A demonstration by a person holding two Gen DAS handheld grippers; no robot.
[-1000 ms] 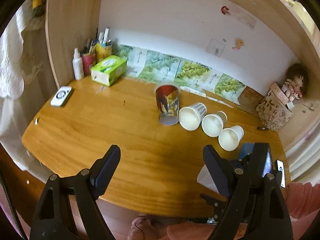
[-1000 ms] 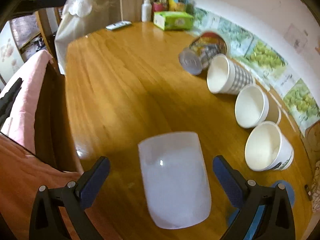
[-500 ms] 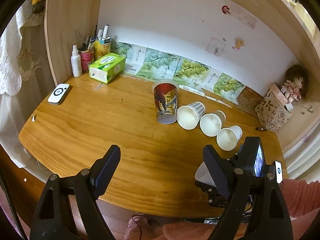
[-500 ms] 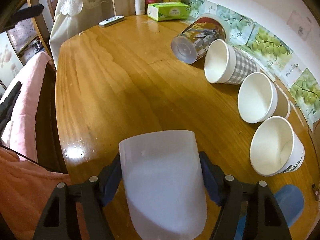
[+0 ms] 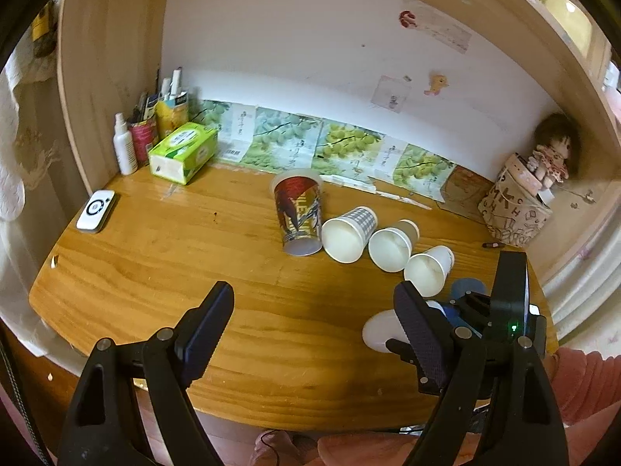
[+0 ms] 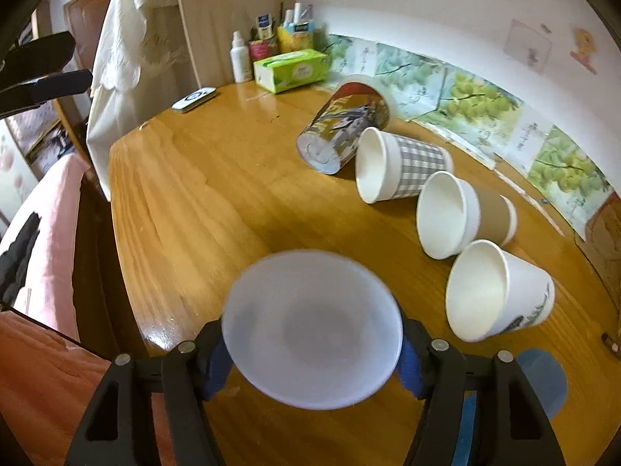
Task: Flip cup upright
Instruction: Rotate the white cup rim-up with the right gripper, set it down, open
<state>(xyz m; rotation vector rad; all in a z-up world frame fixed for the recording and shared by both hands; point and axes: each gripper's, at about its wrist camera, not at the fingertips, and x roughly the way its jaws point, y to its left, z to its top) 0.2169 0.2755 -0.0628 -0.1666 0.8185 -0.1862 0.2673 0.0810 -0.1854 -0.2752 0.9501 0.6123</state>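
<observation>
On my left wrist view, my left gripper hangs over the near edge of the wooden table with its jaws spread wide and nothing between them. Taking the printed tall cup as my landmark, it lies on its side near the table's middle, its base toward me; to its right, running toward the near right corner, lie the checked cup, the brown-sleeved cup and a white paper cup, all on their sides with mouths facing me. Beyond the last, partly hidden behind my left gripper's right finger, I see the white plastic cup held by the right gripper. Far left of the landmark sit a green tissue box and a white remote. On my right wrist view, my right gripper is closed on the white plastic cup, one blue pad pressed to each side, its flat base turned toward the camera. It is in front of the landmark cup, toward the near edge; whether it touches the table I cannot tell. A blue disc lies on the table at the cup's right.
</observation>
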